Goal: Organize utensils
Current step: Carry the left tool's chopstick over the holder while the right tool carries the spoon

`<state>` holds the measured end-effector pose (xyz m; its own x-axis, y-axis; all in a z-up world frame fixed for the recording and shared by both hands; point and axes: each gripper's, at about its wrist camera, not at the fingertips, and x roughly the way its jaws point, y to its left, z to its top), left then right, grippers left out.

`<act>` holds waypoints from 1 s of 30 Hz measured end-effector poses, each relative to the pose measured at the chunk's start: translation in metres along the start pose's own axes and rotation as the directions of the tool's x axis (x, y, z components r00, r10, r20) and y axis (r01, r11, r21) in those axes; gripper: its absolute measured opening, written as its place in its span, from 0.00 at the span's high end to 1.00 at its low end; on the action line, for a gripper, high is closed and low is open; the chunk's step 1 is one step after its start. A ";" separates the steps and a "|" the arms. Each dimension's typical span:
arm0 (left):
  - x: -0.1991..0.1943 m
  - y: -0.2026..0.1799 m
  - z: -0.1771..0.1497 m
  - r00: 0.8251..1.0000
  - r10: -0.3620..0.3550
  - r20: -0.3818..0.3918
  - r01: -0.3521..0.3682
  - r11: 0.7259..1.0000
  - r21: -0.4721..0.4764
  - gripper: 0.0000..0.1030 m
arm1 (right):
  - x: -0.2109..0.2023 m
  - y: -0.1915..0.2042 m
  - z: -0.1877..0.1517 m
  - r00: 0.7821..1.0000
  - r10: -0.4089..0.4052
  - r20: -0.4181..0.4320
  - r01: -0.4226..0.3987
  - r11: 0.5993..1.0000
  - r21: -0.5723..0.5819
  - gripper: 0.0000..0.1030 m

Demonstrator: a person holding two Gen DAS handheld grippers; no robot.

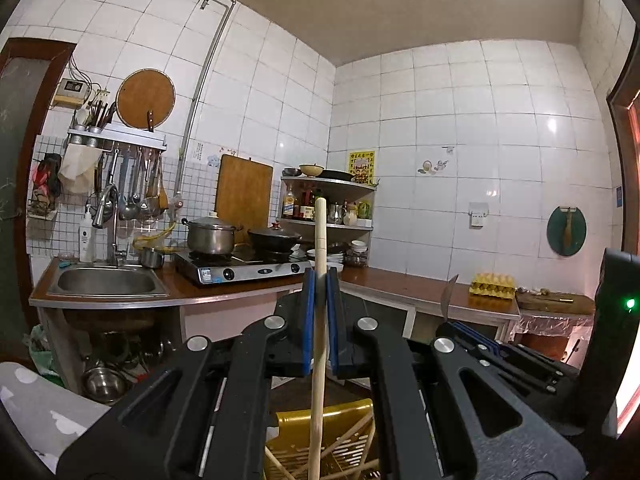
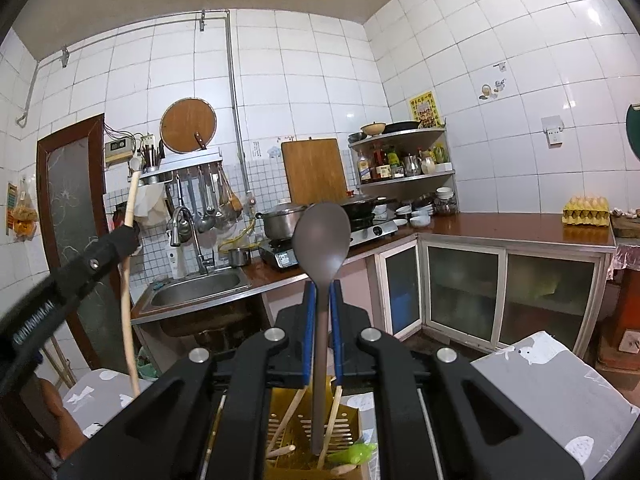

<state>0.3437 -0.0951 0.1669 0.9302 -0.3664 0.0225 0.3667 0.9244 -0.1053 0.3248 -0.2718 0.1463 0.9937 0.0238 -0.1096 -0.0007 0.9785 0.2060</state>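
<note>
My left gripper [image 1: 320, 284] is shut on a long pale wooden utensil handle [image 1: 319, 320] that stands upright; its lower end hangs over a yellow slotted utensil holder [image 1: 352, 416]. The same handle [image 2: 129, 280] and left gripper [image 2: 130, 236] show at the left of the right wrist view. My right gripper [image 2: 322, 290] is shut on the stem of a grey-brown spoon [image 2: 321, 236], bowl up, its lower end down in the yellow holder [image 2: 296, 424]. Several wooden chopsticks [image 2: 286, 424] and a green utensil [image 2: 354, 453] lie in the holder.
The holder stands on a grey patterned cloth [image 2: 532, 376]. Beyond are a sink [image 1: 106, 282], a stove with pots [image 1: 240, 268], a corner shelf [image 1: 328, 200], an egg tray [image 1: 493, 285] and glass-door cabinets [image 2: 508, 300].
</note>
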 end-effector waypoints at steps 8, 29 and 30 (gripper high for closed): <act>0.023 0.010 -0.022 1.000 0.013 -0.026 -0.013 1.000 -0.013 0.96 | 0.018 -0.003 -0.011 0.999 0.010 -0.041 -0.010 1.000 -0.012 0.92; 0.047 0.008 -0.035 0.993 0.110 -0.041 -0.108 0.993 0.038 0.96 | 0.045 -0.006 -0.034 0.991 0.015 -0.135 -0.016 1.000 -0.003 0.93; 0.047 0.007 -0.036 0.992 0.119 -0.043 -0.117 0.992 0.048 0.96 | 0.046 -0.007 -0.036 0.990 0.015 -0.139 -0.015 1.000 0.000 0.93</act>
<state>0.3899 -0.1094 0.1318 0.9656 -0.2580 -0.0333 0.2557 0.9649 -0.0596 0.3667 -0.2700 0.1052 0.9683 0.0670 -0.2407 -0.0160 0.9780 0.2080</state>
